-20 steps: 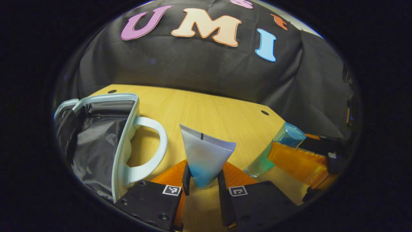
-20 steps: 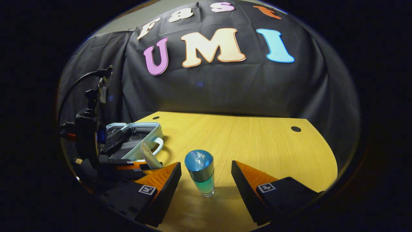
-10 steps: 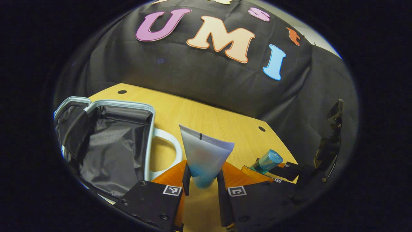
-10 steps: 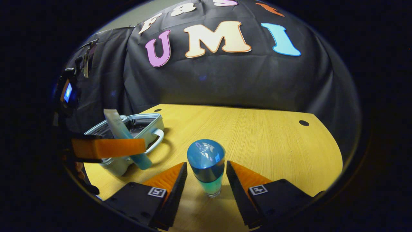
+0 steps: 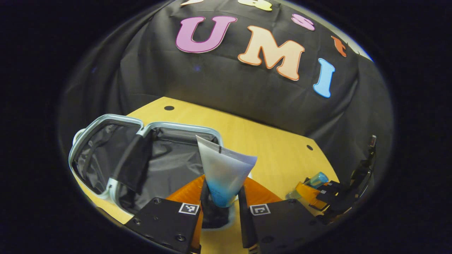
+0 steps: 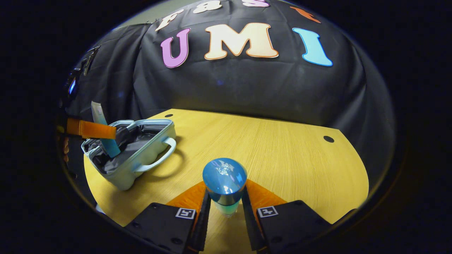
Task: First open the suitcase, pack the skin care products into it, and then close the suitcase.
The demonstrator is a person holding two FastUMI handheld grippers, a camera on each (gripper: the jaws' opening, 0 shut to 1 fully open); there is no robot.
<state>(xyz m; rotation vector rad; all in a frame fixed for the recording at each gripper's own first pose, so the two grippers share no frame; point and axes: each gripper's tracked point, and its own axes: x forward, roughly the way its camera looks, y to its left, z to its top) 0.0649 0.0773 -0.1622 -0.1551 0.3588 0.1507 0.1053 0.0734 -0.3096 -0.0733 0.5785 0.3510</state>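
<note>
Two products in hand, packing step under way: tube (image 5: 224,173) pinched between left gripper (image 5: 221,203) fingers, poised above open suitcase (image 5: 106,176) and its dark lining; bottle (image 6: 225,185) clamped between right gripper (image 6: 224,215) fingers, upright over table (image 6: 282,155). Next: lower tube past zipper rim, release inside. Open room in compartment; bare tabletop between bottle and suitcase handle (image 6: 159,158)

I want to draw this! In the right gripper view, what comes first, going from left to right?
Left gripper holding the tube → open suitcase with its handle → blue-capped bottle between the right gripper fingers → bare wooden table.
</note>
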